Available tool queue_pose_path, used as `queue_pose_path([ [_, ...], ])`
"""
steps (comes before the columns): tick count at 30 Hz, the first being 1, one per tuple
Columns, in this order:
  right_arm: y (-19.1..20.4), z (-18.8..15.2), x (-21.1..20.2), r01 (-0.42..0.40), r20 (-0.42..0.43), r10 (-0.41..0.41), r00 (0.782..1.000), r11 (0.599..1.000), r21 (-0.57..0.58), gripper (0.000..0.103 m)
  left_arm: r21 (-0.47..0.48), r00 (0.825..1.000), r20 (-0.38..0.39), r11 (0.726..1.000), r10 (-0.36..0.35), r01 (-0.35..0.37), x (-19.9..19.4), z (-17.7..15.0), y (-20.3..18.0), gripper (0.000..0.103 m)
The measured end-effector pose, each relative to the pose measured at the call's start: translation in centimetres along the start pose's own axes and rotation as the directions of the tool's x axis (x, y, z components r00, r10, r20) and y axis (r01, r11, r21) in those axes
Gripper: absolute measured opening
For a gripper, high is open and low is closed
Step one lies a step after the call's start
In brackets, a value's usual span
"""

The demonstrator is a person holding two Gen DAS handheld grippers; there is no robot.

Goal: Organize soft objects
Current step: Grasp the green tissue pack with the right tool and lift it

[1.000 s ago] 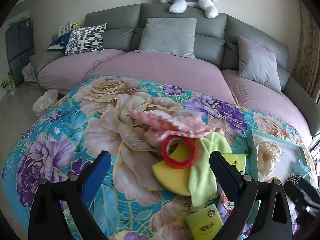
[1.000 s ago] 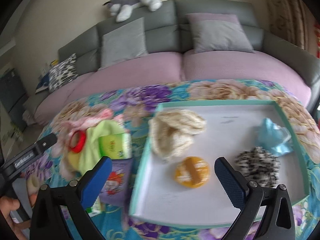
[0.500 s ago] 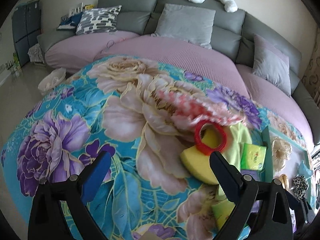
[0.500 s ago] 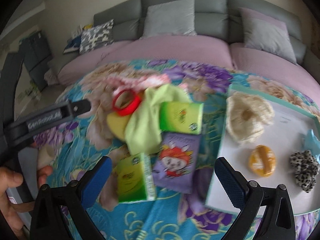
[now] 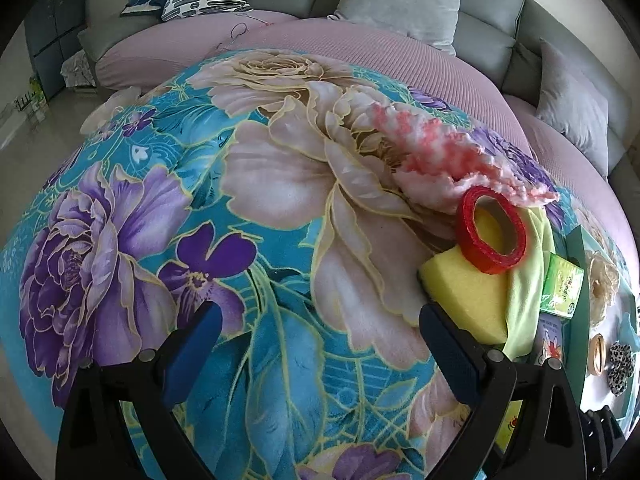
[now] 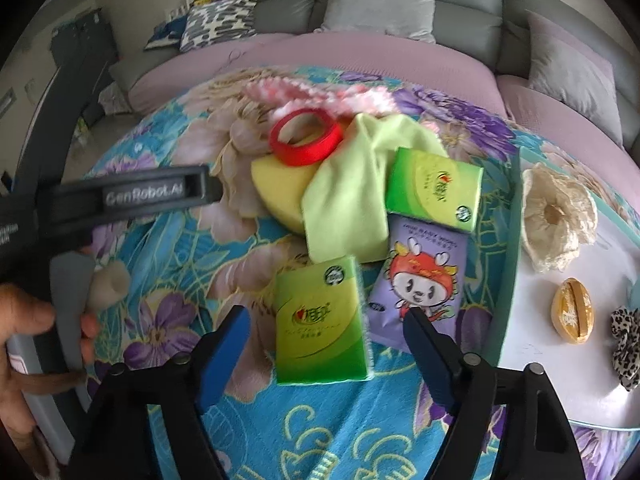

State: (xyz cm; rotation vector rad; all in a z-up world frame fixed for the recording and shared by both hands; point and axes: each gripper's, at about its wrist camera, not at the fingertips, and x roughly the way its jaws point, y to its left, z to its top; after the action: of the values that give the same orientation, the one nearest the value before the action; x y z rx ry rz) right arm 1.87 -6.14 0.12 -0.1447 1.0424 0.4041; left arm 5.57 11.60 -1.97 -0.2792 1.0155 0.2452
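My right gripper hangs over a green tissue pack that lies flat between its jaws. The jaws are closing, with a gap still showing on each side of the pack. Beside it lie a purple cartoon tissue pack and a second green pack. Behind them are a light green cloth, a yellow sponge, a red tape roll and a fluffy pink cloth. My left gripper is open over bare floral cloth, left of the sponge and tape roll.
A teal-rimmed white tray at the right holds a cream knitted piece, an orange object and a leopard scrunchie. A hand holds the left tool at the left. A grey and pink sofa lies behind the table.
My right gripper swung left from over the tray to above the green tissue pack, and its jaws narrowed. My left gripper sank and shifted left, so the pile now sits at its right.
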Motion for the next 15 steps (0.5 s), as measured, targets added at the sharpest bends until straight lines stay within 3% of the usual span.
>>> queue_pose_path([
  [5,0.44,-0.31,1.00,0.049,-0.044,-0.052,0.998,0.998,-0.049,0.062,0.000,1.000,0.000,1.000,0.001,-0.001,-0.02,-0.04,0.00,0.099],
  [9,0.00,-0.28,0.82,0.046,-0.042,-0.048,0.998,0.998,-0.048,0.051,-0.006,1.000,0.002,1.000,-0.003,0.003,0.05,0.13,0.10,0.099],
  [15,-0.36,0.06,0.39,0.010,-0.031,-0.011,0.999,1.000,-0.026,0.051,-0.023,1.000,0.013,0.999,-0.024,0.025,-0.15,0.46,0.11,0.099],
])
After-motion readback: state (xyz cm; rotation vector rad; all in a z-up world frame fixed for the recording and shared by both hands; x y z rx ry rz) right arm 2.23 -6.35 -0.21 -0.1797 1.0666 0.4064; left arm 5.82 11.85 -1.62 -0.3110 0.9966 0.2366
